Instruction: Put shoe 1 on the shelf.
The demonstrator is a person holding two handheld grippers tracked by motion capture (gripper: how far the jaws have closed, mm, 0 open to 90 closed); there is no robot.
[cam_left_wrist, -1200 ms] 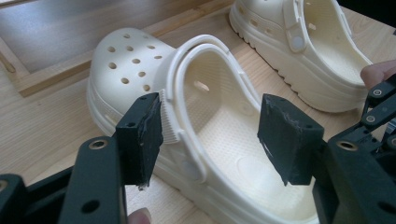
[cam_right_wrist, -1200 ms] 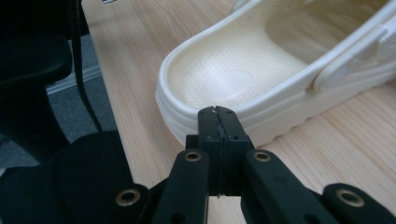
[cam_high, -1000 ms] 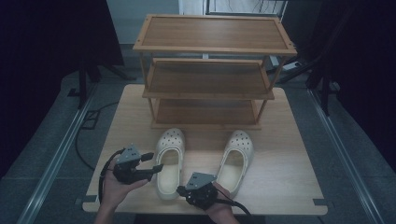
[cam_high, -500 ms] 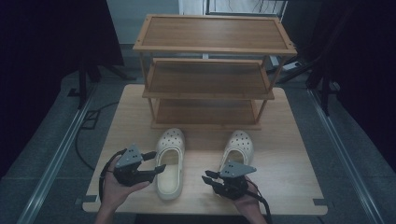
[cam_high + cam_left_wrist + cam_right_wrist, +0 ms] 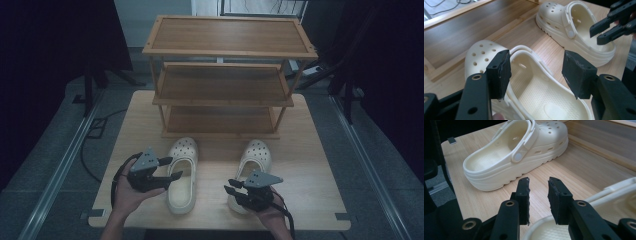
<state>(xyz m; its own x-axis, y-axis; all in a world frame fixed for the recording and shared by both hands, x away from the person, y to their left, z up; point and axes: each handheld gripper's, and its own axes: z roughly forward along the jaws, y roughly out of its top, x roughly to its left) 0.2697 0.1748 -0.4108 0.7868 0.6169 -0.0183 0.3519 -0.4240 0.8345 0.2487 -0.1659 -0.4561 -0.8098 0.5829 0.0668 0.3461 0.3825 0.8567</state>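
Two cream clogs lie toes-up in front of a wooden shoe rack (image 5: 222,85). In the person's left hand, my left gripper (image 5: 175,168) is open at the left clog (image 5: 182,197). Its pads (image 5: 499,72) stand wide apart above that clog's opening (image 5: 536,95) and touch nothing. In the right hand, my right gripper (image 5: 228,186) hangs over the heel of the right clog (image 5: 256,155) and points left. Its jaws have just been opening; a narrow gap (image 5: 538,195) shows bare table, with nothing between them. The right clog's rim (image 5: 604,195) lies just below the right jaw.
The rack has three bare shelves and stands at the back of the wooden table (image 5: 310,165). The left clog (image 5: 516,155) lies ahead of the right gripper. The right gripper (image 5: 614,25) shows over the right clog (image 5: 574,27) in the left gripper view. Dark floor surrounds the table.
The right gripper has moved right, from between the clogs to the right clog's heel, and its jaws have parted. The left gripper has risen a little.
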